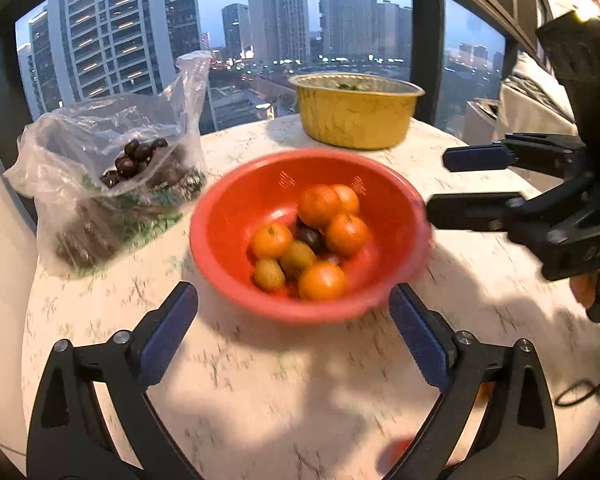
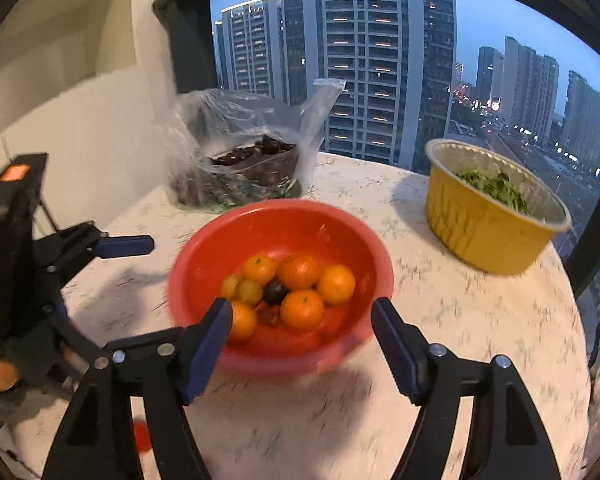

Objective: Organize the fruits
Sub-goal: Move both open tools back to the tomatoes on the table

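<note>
A red bowl stands mid-table and holds several oranges, two greenish-yellow fruits and a dark plum. My left gripper is open just short of the bowl's near rim, with nothing between its fingers. My right gripper is open at the bowl's right side, its blue pads close to the rim. Neither holds anything. In the right wrist view, one finger of the left gripper shows at the left.
A clear plastic bag of dark round fruits sits behind the bowl on the left. A gold foil bowl with greens stands at the back right. A small red thing lies near the round marble table's front edge.
</note>
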`<state>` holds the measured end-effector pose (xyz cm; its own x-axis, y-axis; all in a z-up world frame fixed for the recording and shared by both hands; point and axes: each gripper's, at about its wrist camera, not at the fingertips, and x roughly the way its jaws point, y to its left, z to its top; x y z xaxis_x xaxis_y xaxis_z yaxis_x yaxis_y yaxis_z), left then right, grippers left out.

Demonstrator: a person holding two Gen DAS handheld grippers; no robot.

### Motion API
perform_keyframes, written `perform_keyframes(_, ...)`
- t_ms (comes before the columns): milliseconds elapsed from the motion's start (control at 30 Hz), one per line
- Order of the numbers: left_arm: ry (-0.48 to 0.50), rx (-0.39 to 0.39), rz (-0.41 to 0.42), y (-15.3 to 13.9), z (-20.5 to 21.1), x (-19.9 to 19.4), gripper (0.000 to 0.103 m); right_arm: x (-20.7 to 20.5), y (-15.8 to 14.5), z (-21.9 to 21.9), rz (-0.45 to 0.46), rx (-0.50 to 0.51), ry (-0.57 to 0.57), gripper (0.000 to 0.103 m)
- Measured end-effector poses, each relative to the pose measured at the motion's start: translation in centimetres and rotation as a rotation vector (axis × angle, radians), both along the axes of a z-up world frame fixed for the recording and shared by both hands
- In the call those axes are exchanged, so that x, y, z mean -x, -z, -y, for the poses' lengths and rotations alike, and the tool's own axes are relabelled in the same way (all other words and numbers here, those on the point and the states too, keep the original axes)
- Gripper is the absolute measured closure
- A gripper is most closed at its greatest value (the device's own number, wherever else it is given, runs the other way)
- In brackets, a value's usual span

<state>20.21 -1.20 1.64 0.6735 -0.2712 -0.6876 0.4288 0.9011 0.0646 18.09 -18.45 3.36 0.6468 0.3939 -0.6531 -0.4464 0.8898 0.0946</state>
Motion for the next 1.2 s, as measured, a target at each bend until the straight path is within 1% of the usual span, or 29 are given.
perform_keyframes(67, 0.014, -0.007, -0.005, 0.2, -0.1, 1.7, 0.006, 2.4, 0.2, 0.8, 0.003, -0.018, -0.003, 0.027)
perform_keyframes(233, 0.036, -0.01, -0.028, 1.0, -0.4, 5.6, 0.006, 6.9, 1.3, 1.6, -0.009, -0.018, -0.004, 0.026)
perform_keyframes(367, 0.043, -0.012, -0.049, 2.1, -0.3, 8.3, 0.006, 9.4, 2.6, 1.6, -0.038, -0.015, -0.007, 0.026)
perform_keyframes(467, 0.056, -0.023, -0.064, 3.0, 0.0, 10.5, 0.006, 10.6, 3.9, 1.3, -0.078, -0.015, -0.022, 0.026)
perform_keyframes(600, 0.057, -0.033, -0.082, 3.9, 0.5, 12.9, 0.006, 11.3, 5.0, 1.2, -0.103, -0.013, -0.028, 0.026)
perform_keyframes(667, 0.063, -0.051, -0.092, 4.4, 1.3, 14.1, 0.006, 11.4, 5.5, 1.0, -0.117, -0.012, -0.033, 0.026)
perform_keyframes(833, 0.054, -0.058, -0.138, 5.7, 2.2, 15.0, 0.006, 11.3, 5.9, 0.6, -0.13, 0.004, -0.042, 0.03)
perform_keyframes(867, 0.047, -0.056, -0.144, 5.8, 2.3, 15.0, 0.008, 11.3, 5.9, 0.6, -0.129, 0.005, -0.043, 0.031)
perform_keyframes(900, 0.042, -0.052, -0.148, 5.9, 2.3, 14.9, 0.017, 11.3, 5.9, 0.6, -0.128, 0.007, -0.043, 0.031)
perform_keyframes(933, 0.039, -0.044, -0.151, 5.9, 2.3, 14.9, 0.029, 11.2, 5.9, 0.6, -0.129, 0.01, -0.045, 0.032)
perform_keyframes(967, 0.035, -0.038, -0.154, 5.8, 2.4, 14.8, 0.035, 11.2, 6.0, 0.6, -0.131, 0.012, -0.047, 0.032)
perform_keyframes(1000, 0.031, -0.037, -0.156, 5.8, 2.4, 14.7, 0.045, 11.1, 6.1, 0.5, -0.134, 0.016, -0.049, 0.033)
perform_keyframes(1033, 0.029, -0.038, -0.159, 5.8, 2.5, 14.6, 0.051, 11.1, 6.2, 0.4, -0.138, 0.02, -0.049, 0.033)
perform_keyframes(1100, 0.026, -0.044, -0.161, 5.8, 2.6, 14.2, 0.055, 11.0, 6.3, 0.4, -0.144, 0.018, -0.051, 0.034)
perform_keyframes(1200, 0.03, -0.036, -0.164, 5.8, 2.9, 14.1, 0.063, 10.9, 6.4, 0.5, -0.148, 0.013, -0.052, 0.034)
